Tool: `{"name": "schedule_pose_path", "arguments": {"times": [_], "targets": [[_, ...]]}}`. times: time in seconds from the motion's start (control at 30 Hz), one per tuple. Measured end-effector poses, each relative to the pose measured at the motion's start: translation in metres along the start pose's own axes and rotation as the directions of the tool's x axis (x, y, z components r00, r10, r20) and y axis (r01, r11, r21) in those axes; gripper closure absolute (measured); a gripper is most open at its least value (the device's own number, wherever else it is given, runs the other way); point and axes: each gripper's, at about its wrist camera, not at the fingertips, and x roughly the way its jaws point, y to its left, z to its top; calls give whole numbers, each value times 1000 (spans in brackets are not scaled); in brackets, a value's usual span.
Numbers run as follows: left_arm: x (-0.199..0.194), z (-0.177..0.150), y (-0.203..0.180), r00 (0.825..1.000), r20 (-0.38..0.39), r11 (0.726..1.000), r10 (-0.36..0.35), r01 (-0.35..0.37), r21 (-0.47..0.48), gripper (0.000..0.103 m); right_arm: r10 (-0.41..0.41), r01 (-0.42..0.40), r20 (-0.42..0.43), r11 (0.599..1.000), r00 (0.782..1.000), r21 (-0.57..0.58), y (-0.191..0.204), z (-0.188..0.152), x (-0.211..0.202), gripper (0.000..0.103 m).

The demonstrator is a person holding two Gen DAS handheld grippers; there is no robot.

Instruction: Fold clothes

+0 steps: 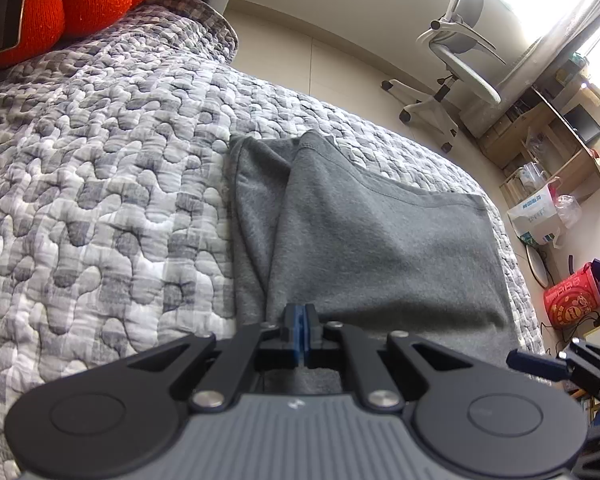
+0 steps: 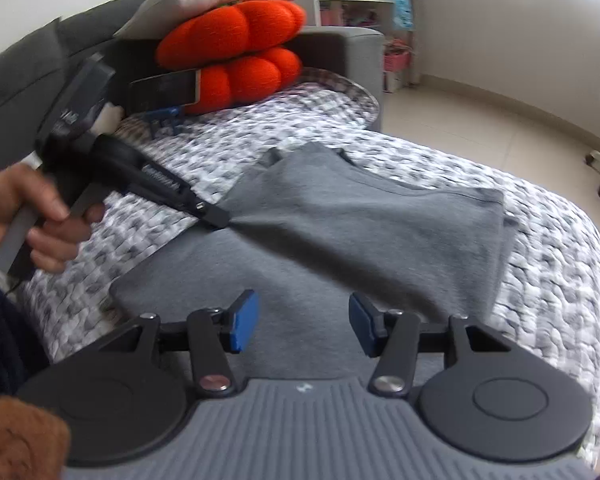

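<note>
A grey garment (image 1: 380, 240) lies partly folded on a quilted bed (image 1: 100, 160), with one flap doubled over towards the far side. My left gripper (image 1: 302, 320) is shut on a raised fold of the cloth at its near edge. From the right wrist view that same left gripper (image 2: 218, 218), held by a hand (image 2: 28, 216), pinches the garment (image 2: 340, 220) and lifts it into a ridge. My right gripper (image 2: 304, 320) hovers over the near part of the cloth, open, with nothing pressed between its blue pads (image 2: 242, 322). One of its fingers (image 1: 540, 362) shows low on the right in the left wrist view.
Orange cushions (image 2: 236, 56) and a phone (image 2: 164, 92) sit at the head of the bed (image 2: 540, 280). Off the far edge of the bed is pale floor with an office chair (image 1: 456, 60), a wooden desk (image 1: 560, 128), a bag (image 1: 540, 216) and a red tin (image 1: 572, 296).
</note>
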Motion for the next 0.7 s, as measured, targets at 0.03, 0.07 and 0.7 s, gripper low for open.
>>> {"name": "schedule_pose_path", "arguments": {"times": [0.03, 0.07, 0.7], "targets": [[0, 0, 0, 1000, 0, 1000, 0, 0, -1, 99, 22, -22, -6, 999, 1000, -37, 7, -1, 2, 48], [0, 0, 0, 1000, 0, 1000, 2, -2, 2, 99, 39, -40, -14, 997, 999, -73, 14, -2, 5, 48], [0, -1, -3, 1000, -2, 1000, 7, -7, 27, 99, 10, -63, -118, 888, 993, -455, 70, -38, 26, 36]]}}
